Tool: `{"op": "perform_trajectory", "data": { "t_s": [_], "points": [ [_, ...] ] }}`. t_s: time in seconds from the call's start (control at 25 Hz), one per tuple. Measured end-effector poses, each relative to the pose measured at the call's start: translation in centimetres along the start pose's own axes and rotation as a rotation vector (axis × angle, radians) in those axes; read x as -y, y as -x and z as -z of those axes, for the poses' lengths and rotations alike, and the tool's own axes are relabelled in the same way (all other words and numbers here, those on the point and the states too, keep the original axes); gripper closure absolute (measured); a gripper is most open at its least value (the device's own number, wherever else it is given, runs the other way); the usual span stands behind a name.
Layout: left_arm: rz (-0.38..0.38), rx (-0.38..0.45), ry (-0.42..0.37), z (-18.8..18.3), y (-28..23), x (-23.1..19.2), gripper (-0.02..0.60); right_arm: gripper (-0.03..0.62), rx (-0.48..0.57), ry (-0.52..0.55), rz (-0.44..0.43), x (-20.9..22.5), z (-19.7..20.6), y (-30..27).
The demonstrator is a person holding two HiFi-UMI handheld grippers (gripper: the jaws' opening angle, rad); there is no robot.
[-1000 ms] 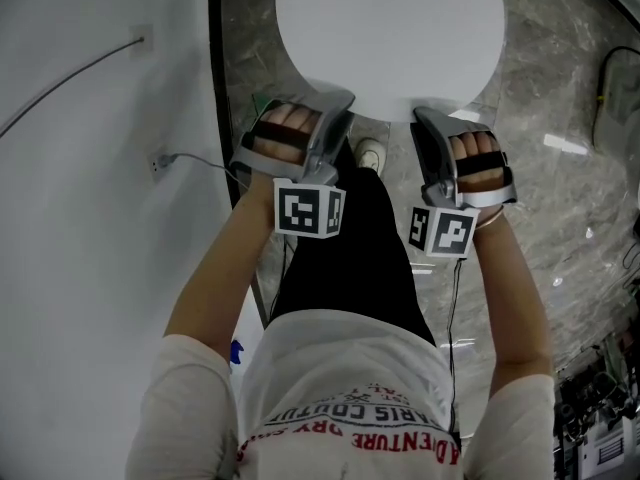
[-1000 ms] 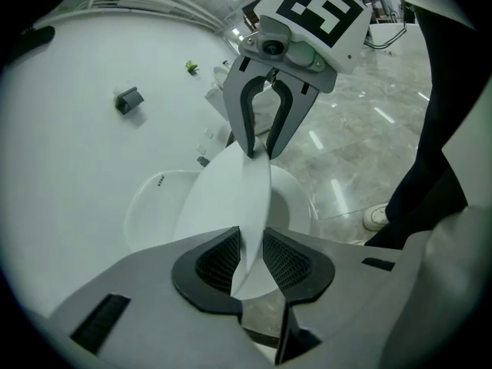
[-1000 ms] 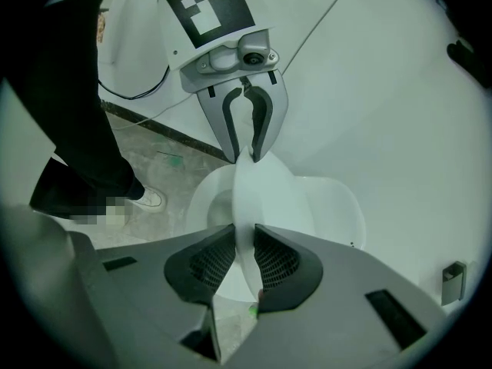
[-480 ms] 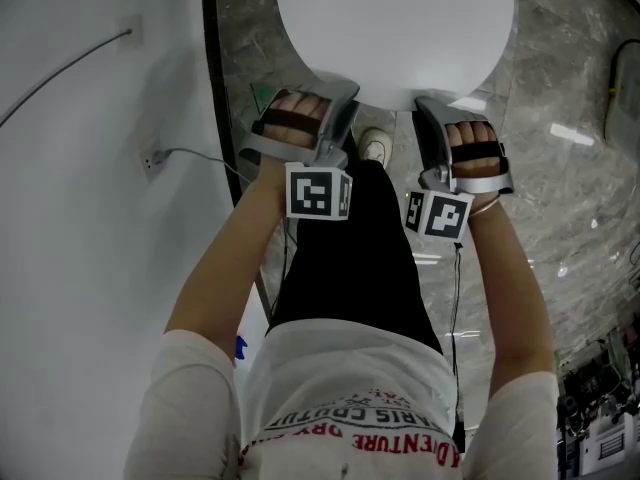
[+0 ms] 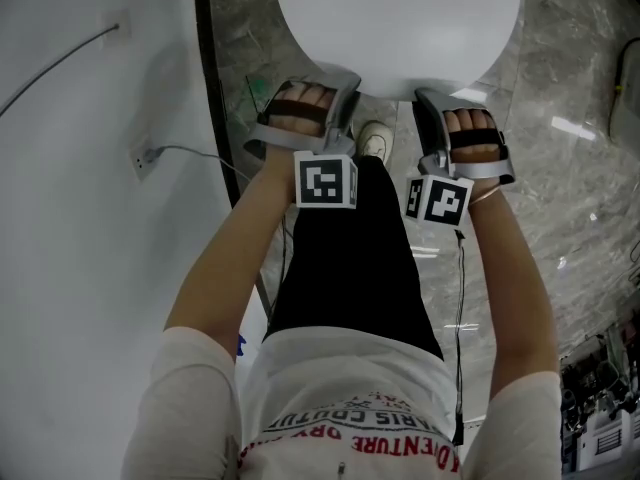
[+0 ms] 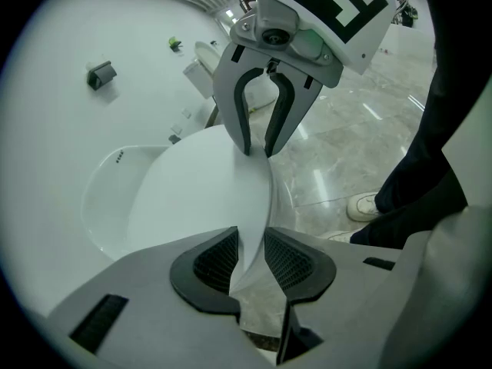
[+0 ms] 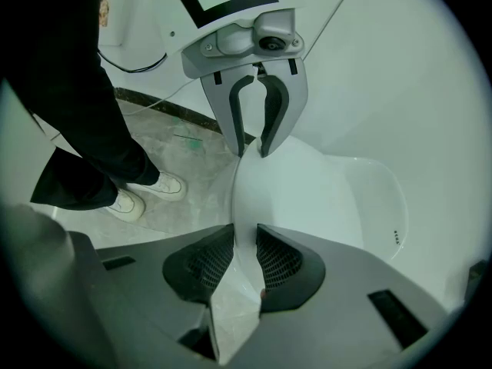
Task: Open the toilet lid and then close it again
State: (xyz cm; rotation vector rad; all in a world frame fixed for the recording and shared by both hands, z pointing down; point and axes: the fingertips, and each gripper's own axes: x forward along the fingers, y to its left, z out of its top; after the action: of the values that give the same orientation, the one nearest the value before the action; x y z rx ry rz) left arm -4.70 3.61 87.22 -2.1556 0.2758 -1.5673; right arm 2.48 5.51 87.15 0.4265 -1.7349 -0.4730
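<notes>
Toilet lid (image 5: 400, 18) fills the top centre, its near rim pinched in the narrow fingers of the left gripper (image 5: 340, 96), just easing apart, and the right gripper (image 5: 428, 103), side by side, lid stretching up-frame from both.

Both forearms reached forward and down, side by side, the left hand (image 5: 300, 108) and the right hand (image 5: 470, 133) each strapped into its gripper. The left gripper (image 6: 250, 256) and the right gripper (image 7: 244, 256) pointed steeply downward, near each other. The left tongs had just been opening, yet the rim of the toilet lid (image 5: 400, 18) lay between their pads and touched both. The right tongs were closed on the same rim.
</notes>
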Motion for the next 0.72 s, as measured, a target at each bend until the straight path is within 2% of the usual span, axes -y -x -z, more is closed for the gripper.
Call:
{"op": "perform_trajectory", "data": {
  "t_s": [0.2, 0.4, 0.56, 0.72],
  "points": [
    [0.046, -0.009, 0.055, 0.3, -0.8, 0.5, 0.471, 0.525, -0.020, -0.093, -0.092, -0.3, 0.0, -1.0],
    [0.103, -0.007, 0.065, 0.2, -1.1, 0.3, 0.469, 0.522, -0.041, -0.148, -0.174, -0.3, -0.1, -1.3],
    [0.186, -0.004, 0.093, -0.1, -1.0, 0.5, 0.469, 0.523, -0.045, -0.176, -0.248, -0.3, 0.0, -1.2],
    [0.172, -0.005, 0.075, -0.2, 0.0, 0.0, 0.471, 0.523, -0.028, -0.186, -0.278, 0.3, -0.3, -0.1]
  ]
}}
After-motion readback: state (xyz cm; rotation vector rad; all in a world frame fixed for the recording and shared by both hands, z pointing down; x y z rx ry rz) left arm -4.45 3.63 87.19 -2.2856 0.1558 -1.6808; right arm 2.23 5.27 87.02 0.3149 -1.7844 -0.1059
